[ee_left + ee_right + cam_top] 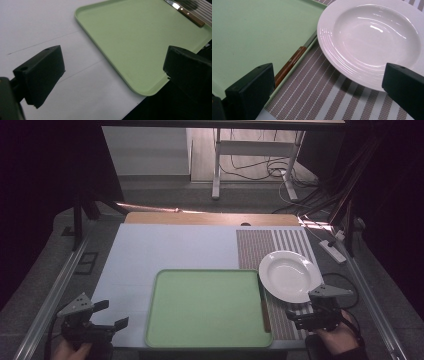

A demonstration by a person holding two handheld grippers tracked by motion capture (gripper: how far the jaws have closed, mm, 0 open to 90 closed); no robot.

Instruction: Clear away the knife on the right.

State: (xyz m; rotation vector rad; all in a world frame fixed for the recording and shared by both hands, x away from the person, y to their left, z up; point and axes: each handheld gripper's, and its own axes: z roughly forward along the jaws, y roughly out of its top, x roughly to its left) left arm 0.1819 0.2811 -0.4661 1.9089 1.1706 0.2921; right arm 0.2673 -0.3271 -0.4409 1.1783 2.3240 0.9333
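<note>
**Both grippers spread wide and empty at the near edge**

I see my left gripper (111, 314) at the near left corner of the table (165, 245), jaws wide apart, holding nothing, hovering over the white top just beside the green tray (207, 307). My right gripper (295, 316) sits at the near right corner, jaws equally spread and empty, over the striped mat (280, 242). The white plate (290, 276) lies on that mat, its rim overlapping the tray's right edge. A wooden-handled knife (292, 61) rests along the tray's right edge. Beyond the table's far edge are a floor with loose cables (280, 170) and a desk frame (217, 165).
</note>
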